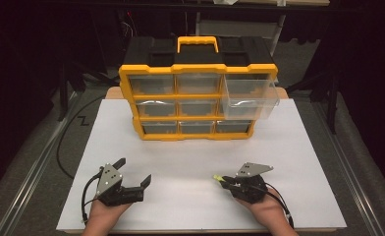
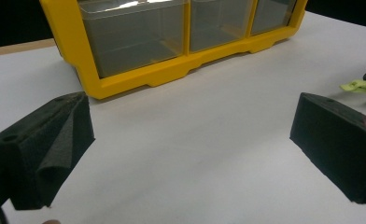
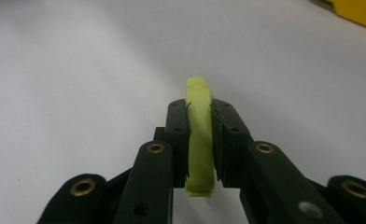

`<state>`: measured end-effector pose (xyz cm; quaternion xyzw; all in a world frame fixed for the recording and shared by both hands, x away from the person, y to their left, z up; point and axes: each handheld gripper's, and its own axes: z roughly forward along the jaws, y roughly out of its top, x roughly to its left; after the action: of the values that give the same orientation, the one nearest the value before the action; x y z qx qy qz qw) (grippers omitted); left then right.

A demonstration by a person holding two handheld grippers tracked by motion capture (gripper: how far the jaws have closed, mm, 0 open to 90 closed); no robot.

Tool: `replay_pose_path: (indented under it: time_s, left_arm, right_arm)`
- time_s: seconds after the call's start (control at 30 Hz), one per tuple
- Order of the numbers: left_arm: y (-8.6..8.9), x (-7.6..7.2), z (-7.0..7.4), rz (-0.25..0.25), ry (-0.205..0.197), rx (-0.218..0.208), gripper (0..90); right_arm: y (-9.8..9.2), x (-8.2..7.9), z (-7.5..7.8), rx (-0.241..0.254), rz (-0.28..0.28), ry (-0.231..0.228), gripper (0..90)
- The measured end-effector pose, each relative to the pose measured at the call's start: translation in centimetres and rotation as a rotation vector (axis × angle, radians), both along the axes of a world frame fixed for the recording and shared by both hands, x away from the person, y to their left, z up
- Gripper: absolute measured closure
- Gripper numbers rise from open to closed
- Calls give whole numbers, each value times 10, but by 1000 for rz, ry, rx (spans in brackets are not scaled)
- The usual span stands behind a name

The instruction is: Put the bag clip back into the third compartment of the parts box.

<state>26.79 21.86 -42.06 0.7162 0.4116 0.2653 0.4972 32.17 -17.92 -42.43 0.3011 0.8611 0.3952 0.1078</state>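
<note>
Lower left of the high view: left gripper (image 1: 133, 173) resting on the white board (image 1: 190, 152), jaws spread wide apart with nothing between them. Same jaws at the left and right edges of the left gripper view, bare board between. Lower right of the high view: right gripper (image 1: 220, 179) low over the board, jaws clamped together on a strip (image 1: 219, 178), yellow-green, thin, its tip poking out toward frame left. Centre of the right gripper view: strip (image 3: 200, 135) squeezed upright between the two black pads, one end beyond the tips, the other below them. Far right edge of the left gripper view: same strip (image 2: 355, 85), small and blurred. Upper centre of the high view: organizer (image 1: 199, 88), yellow and black, standing at the board's far edge, well apart from both grippers. Top right drawer (image 1: 249, 98) pulled out, the others pushed in.
</note>
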Motion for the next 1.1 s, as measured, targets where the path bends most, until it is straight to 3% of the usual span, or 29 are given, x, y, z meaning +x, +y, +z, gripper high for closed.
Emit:
replay_pose_path:
  time_s: [0.07, 0.17, 0.27, 0.43, 0.53, 0.6, 0.73, 0.87, 1.1]
  left_arm:
    - [0, 0, 0, 0, -2, 0, 7]
    - [1, 0, 0, 2, -6, -5, 7]
    - [1, 1, 0, 0, -10, -4, 7]
    - [1, 0, -1, -4, -10, -3, 7]
    - [2, 0, 0, -4, -14, -8, 7]
    - [3, -1, -1, 0, -11, -10, 7]
    - [4, -2, 1, -1, -19, -12, 7]
    - [3, -1, 0, -10, -18, -3, 7]
    - [1, -2, 0, -14, -23, 6, 7]
  right_arm:
    - [-4, 1, 2, 11, -9, 1, 792]
    - [-6, 0, 4, -41, -16, -24, 792]
    - [-8, 2, 9, -89, -7, -7, 792]
    - [-13, 8, 24, -142, 30, 37, 791]
    - [-18, 15, 37, -163, 59, 101, 792]
    - [-19, 16, 38, -172, 67, 116, 792]
    - [-20, 19, 39, -265, 107, 193, 791]
    - [-24, 21, 43, -298, 122, 224, 791]
    - [-30, 24, 53, -312, 139, 248, 791]
